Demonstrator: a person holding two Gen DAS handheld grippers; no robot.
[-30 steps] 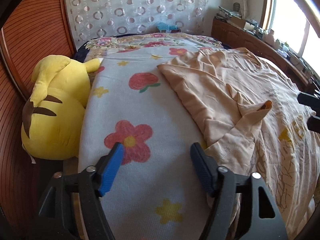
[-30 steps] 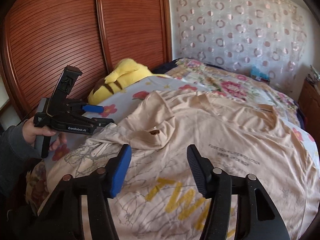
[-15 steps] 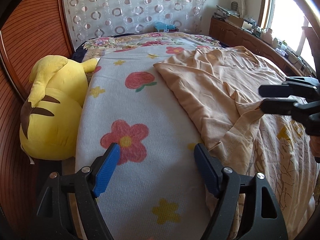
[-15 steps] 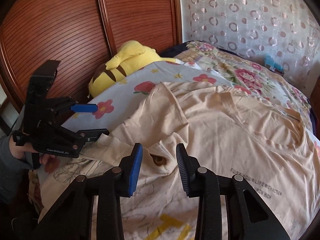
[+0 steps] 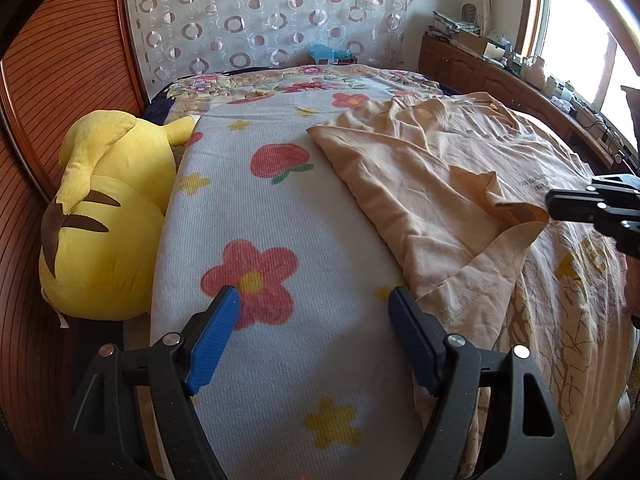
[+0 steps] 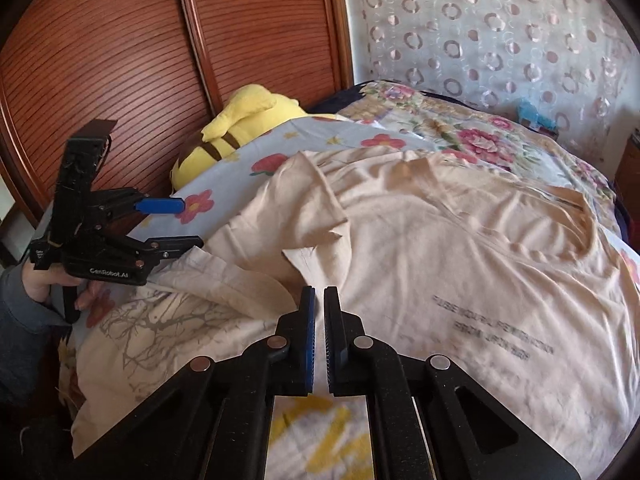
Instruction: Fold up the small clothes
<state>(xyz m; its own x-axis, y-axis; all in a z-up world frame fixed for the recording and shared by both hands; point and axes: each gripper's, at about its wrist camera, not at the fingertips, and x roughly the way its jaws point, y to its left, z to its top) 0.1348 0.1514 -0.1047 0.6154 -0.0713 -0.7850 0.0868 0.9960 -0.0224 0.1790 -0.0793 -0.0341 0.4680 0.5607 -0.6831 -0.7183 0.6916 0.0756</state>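
The right hand-held gripper [image 6: 319, 300] has its blue pads drawn almost together; the jaws have just been closing, and their tips sit right at the folded sleeve edge of the peach T-shirt [image 6: 460, 248], though whether cloth is actually pinched between them is hidden by the fingers themselves. In the left wrist view that same gripper pokes in from the right edge, its tips at the sleeve's bunched hem. Over to the left hand-held gripper [image 5: 314, 312]: jaws spread wide, nothing between them, hanging over the flower-print blanket [image 5: 248, 216] with its right finger just beside the shirt's lower hem. A hand [image 6: 40, 288] in a grey sleeve grips its handle. The T-shirt lies spread across the bed, front up, dark small lettering on the chest and yellow letters lower down, its near sleeve folded inward over the body and the fabric rumpled around the collar. Beyond the blanket's left edge a yellow plush toy [image 5: 104, 216] lies against the reddish-brown slatted wardrobe doors [image 6: 120, 60]. A curtain with ring patterns [image 5: 260, 20] hangs behind the bed's far end.
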